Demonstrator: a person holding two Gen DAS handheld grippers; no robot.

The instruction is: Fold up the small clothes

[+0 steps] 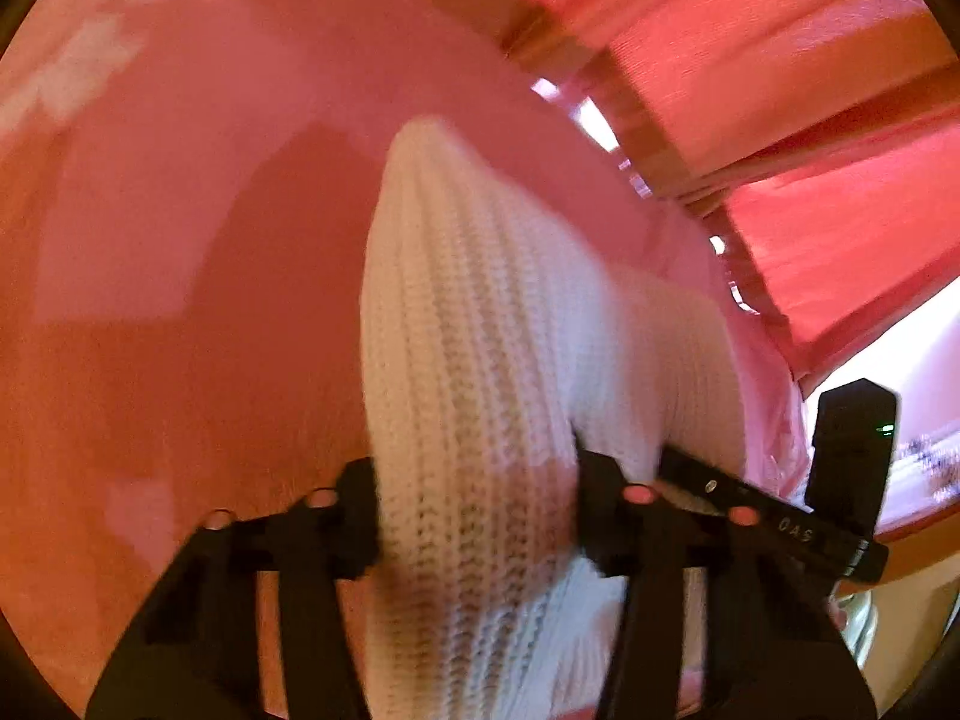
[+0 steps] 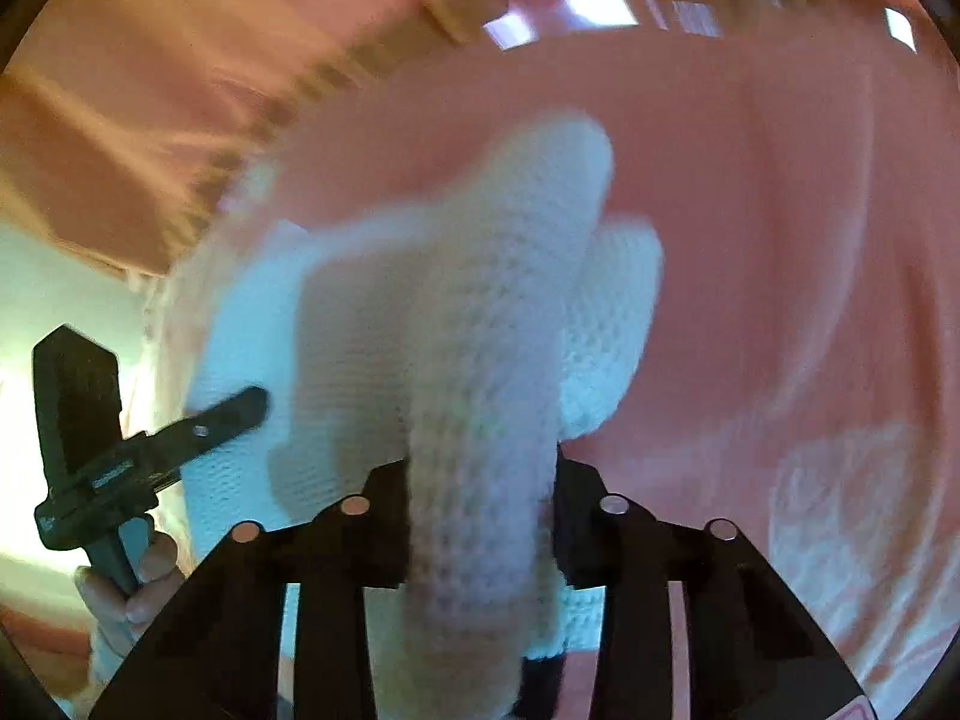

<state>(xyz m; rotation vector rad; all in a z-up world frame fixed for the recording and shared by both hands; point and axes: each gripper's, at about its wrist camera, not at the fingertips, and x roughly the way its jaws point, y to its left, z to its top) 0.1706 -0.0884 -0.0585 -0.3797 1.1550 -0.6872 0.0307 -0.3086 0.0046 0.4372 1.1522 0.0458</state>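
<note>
A white ribbed knit garment [image 1: 480,360] hangs over a pink cloth-covered surface [image 1: 180,240]. My left gripper [image 1: 477,516] is shut on a bunched fold of it. My right gripper [image 2: 480,522] is shut on another fold of the same knit [image 2: 456,324], which drapes away from the fingers. The right gripper [image 1: 780,510] also shows at the right edge of the left wrist view, and the left gripper [image 2: 198,426] shows at the left of the right wrist view, held by a hand [image 2: 132,588]. Both views are blurred.
The pink cloth [image 2: 780,240] covers the surface under the garment. A wooden edge [image 1: 576,60] and red striped fabric [image 1: 810,90] lie beyond it. A bright pale area [image 2: 60,300] lies to the left in the right wrist view.
</note>
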